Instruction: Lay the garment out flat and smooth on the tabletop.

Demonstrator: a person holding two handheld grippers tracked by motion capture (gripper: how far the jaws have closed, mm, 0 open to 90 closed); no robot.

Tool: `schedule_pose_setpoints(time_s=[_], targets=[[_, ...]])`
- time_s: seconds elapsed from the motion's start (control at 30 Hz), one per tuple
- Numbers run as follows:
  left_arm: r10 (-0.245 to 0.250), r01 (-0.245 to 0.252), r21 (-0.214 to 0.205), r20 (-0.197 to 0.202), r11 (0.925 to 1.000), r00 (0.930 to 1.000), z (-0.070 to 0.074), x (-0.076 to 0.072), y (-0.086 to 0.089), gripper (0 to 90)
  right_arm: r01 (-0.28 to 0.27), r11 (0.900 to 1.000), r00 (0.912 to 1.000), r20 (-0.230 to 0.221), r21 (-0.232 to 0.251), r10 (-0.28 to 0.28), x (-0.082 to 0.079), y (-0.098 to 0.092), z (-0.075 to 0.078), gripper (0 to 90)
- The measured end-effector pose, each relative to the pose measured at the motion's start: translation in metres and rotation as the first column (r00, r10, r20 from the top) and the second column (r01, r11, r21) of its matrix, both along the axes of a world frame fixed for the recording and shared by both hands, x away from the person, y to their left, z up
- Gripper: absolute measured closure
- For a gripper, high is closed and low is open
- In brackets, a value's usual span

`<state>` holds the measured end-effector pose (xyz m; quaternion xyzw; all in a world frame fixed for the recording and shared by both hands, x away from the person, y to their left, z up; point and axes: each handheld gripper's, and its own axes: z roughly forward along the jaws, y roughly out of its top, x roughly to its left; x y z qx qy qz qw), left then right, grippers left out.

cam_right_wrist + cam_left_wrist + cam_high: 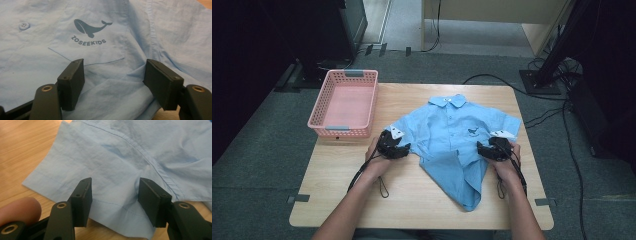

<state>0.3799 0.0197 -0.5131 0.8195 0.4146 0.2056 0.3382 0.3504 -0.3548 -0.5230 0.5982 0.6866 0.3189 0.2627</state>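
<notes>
Shirt (452, 135), light blue with short sleeves, lies front-up in the middle of the table (412, 200), collar toward the far edge and just right of the pink basket (344, 102), which stands empty at the table's far left corner. Its lower half is bunched and pulled into a slanting tail that points toward the person, so the cloth is far from flat. A whale print (91, 27) marks the chest pocket.

The left gripper (398, 149) sits at the shirt's left sleeve; in the left gripper view its jaws stand apart with the sleeve hem (112, 205) lying between them, the pads not pressing on the cloth. The right gripper (488, 150) sits at the shirt's right side, below the pocket; its jaws also gape, cloth rising between them but not pinched.

As a judgement, folding has barely started: both sleeves lie spread out, no neat fold shows, and nothing is in the basket. Gripping, folding the sleeves and body, and moving the shirt to the basket all appear left to do.
</notes>
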Motion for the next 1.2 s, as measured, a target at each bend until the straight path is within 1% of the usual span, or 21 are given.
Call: schedule_pose_setpoints(time_s=[0.1, 0.17, 0.23, 0.3, 0.33, 0.43, 0.47, 0.5, 0.57, 0.67, 0.73, 0.8, 0.87, 0.97, 1.07, 1.1, 1.13, 1.2], targets=[[0.016, -0.016, 0.009, 0.008, 0.9998, 0.9998, 0.0, 0.002, 0.002, 46.0, 0.016, 0.9999, 0.9999, -0.001, -0.005, -0.016, 0.0, -0.006, 0.0, 32.4], [0.028, -0.028, 0.023, 0.014, 0.9993, 0.9995, 0.001, 0.003, 0.003, 45.8, 0.025, 0.9996, 0.9997, -0.004, -0.01, -0.025, 0.0, -0.008, 0.001, 32.7], [0.031, -0.031, 0.021, 0.007, 0.9993, 0.9995, 0.002, 0.003, 0.004, 44.8, 0.025, 0.9995, 0.9997, -0.008, -0.018, -0.025, -0.001, -0.008, 0.002, 32.9], [0.023, -0.023, -0.007, 0.003, 0.9997, 0.9997, 0.005, 0.001, 0.003, 41.1, 0.022, 0.9996, 0.9998, 0.003, -0.018, -0.021, -0.003, -0.006, 0.006, 32.7], [0.017, -0.017, -0.018, 0.01, 0.9997, 0.9998, 0.008, -0.001, 0.003, 40.5, 0.022, 0.9996, 0.9997, 0.013, -0.017, -0.022, -0.004, -0.005, 0.009, 32.7], [0.007, -0.005, -0.079, 0.026, 0.9969, 0.9997, 0.018, -0.005, -0.002, 38.3, 0.022, 0.9997, 0.9986, 0.049, -0.006, -0.022, -0.006, 0.001, 0.022, 32.7], [0.0, 0.003, -0.093, 0.029, 0.9956, 0.9996, 0.021, -0.006, -0.005, 38.0, 0.018, 0.9998, 0.9983, 0.055, 0.0, -0.018, -0.007, 0.004, 0.026, 32.7], [-0.008, 0.011, -0.103, 0.03, 0.9946, 0.9995, 0.022, -0.007, -0.008, 37.8, 0.013, 0.9999, 0.9984, 0.055, 0.003, -0.013, -0.008, 0.008, 0.029, 32.7], [-0.028, 0.029, -0.095, 0.022, 0.995, 0.9994, 0.02, -0.006, -0.014, 36.3, -0.011, 0.9999, 0.9989, 0.045, -0.006, 0.012, -0.009, 0.018, 0.031, 32.7], [-0.047, 0.046, -0.074, -0.021, 0.9962, 0.9987, 0.011, -0.004, -0.019, 35.0, -0.054, 0.998, 0.9985, 0.003, -0.031, 0.055, -0.008, 0.031, 0.024, 32.0], [-0.053, 0.05, -0.069, -0.044, 0.9964, 0.9976, 0.005, -0.004, -0.019, 34.5, -0.069, 0.9963, 0.9973, -0.028, -0.051, 0.067, -0.006, 0.036, 0.016, 31.2], [-0.053, 0.049, -0.069, -0.056, 0.9964, 0.997, 0.0, -0.003, -0.018, 34.5, -0.078, 0.9948, 0.996, -0.049, -0.065, 0.075, -0.004, 0.039, 0.009, 30.8], [-0.055, 0.05, -0.081, -0.057, 0.9955, 0.9969, -0.002, -0.002, -0.016, 34.0, -0.079, 0.9957, 0.9961, -0.045, -0.049, 0.076, -0.003, 0.04, 0.006, 30.7], [-0.048, 0.044, -0.078, -0.045, 0.996, 0.9979, -0.002, -0.001, -0.017, 34.3, -0.075, 0.9962, 0.9966, -0.037, -0.045, 0.073, -0.002, 0.041, 0.005, 30.7], [-0.041, 0.038, -0.075, -0.032, 0.9965, 0.9987, -0.004, 0.0, -0.016, 34.5, -0.064, 0.9979, 0.9976, -0.027, -0.015, 0.063, 0.001, 0.039, 0.003, 30.7], [-0.038, 0.036, -0.067, -0.022, 0.9971, 0.999, -0.004, 0.001, -0.016, 34.8, -0.06, 0.9981, 0.9979, -0.025, -0.011, 0.06, 0.001, 0.039, 0.003, 30.6], [-0.037, 0.036, -0.069, -0.016, 0.997, 0.9992, -0.005, 0.002, -0.016, 34.9, -0.06, 0.9982, 0.9979, -0.025, -0.01, 0.06, 0.002, 0.039, 0.003, 30.6], [-0.029, 0.028, -0.07, -0.015, 0.9971, 0.9995, -0.005, 0.004, -0.016, 34.9, -0.064, 0.9975, 0.9977, -0.022, -0.03, 0.064, 0.001, 0.04, 0.003, 30.8]])
